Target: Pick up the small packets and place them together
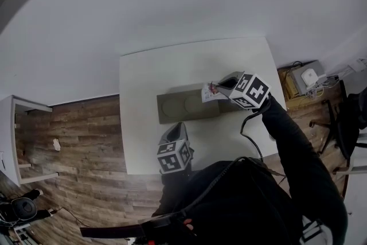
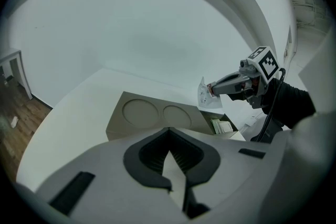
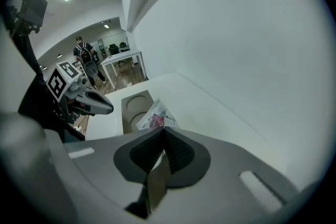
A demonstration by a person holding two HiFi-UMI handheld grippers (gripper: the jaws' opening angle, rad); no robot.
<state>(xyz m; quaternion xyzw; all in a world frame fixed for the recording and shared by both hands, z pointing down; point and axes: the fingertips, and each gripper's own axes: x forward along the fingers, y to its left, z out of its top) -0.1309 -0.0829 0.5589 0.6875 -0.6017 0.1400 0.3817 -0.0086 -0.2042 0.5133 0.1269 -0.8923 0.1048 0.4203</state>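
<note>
A grey tray [image 1: 180, 107] with two round recesses lies on the white table [image 1: 149, 72]. My right gripper [image 1: 217, 88] hangs above the tray's right end, shut on a small white packet [image 1: 210, 92] with red print. In the right gripper view the packet [image 3: 154, 118] sticks out past the jaw tips. The left gripper view shows the packet [image 2: 204, 96] hanging from the right gripper [image 2: 212, 89] over a tray compartment with more packets [image 2: 223, 126] in it. My left gripper [image 1: 174, 127] sits near the table's front edge, before the tray [image 2: 137, 114], jaws together and empty.
On the floor at the right stand a cardboard box with a white device [image 1: 304, 78] and an office chair [image 1: 344, 117]. A white shelf unit [image 1: 17, 140] stands at the left on the wooden floor. A person [image 3: 84, 56] stands far off in the room.
</note>
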